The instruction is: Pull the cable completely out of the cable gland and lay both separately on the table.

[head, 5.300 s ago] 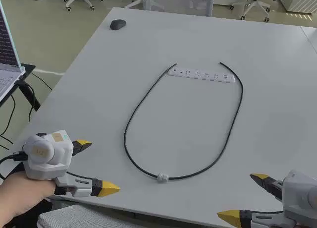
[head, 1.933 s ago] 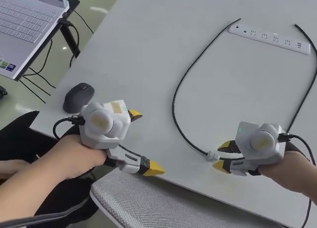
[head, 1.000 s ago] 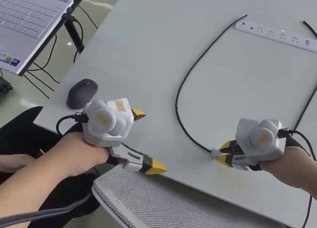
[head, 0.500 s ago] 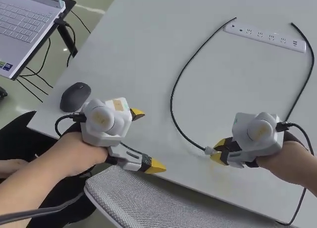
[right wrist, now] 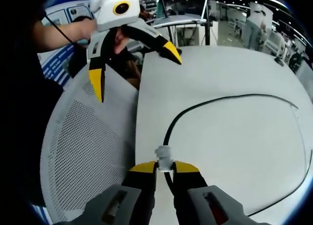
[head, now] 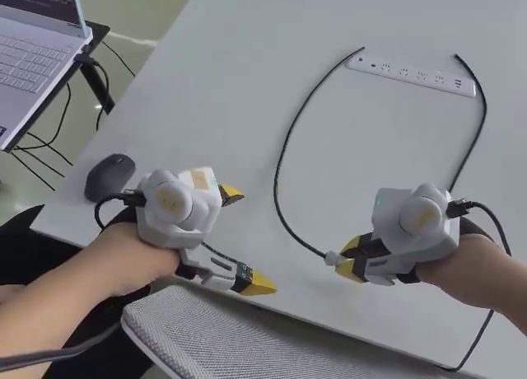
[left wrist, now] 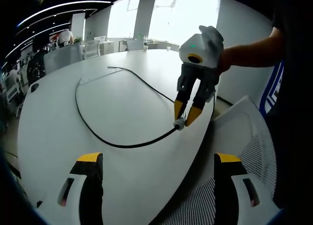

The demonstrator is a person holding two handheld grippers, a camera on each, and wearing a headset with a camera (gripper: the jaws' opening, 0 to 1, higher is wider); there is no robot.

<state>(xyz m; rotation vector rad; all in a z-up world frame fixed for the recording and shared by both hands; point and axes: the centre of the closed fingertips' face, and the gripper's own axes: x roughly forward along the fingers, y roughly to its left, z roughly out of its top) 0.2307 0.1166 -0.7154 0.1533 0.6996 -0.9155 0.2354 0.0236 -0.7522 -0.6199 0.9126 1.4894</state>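
- Jaws of the right gripper (right wrist: 165, 167) are closed on the cable (head: 277, 189), with the white cable gland (right wrist: 164, 155) right at their tips.
- Beyond the tips, the cable loops away across the table (head: 247, 82).
- Facing those tips, the left gripper (head: 244, 240) is spread wide and empty, over the table edge and a mesh chair (head: 214, 338).
- Step in hand, by my judgement: anchoring one side. The gland is not yet off.
- Next move calls for the left jaws to close on the gland, then a long pull along the cable's line.
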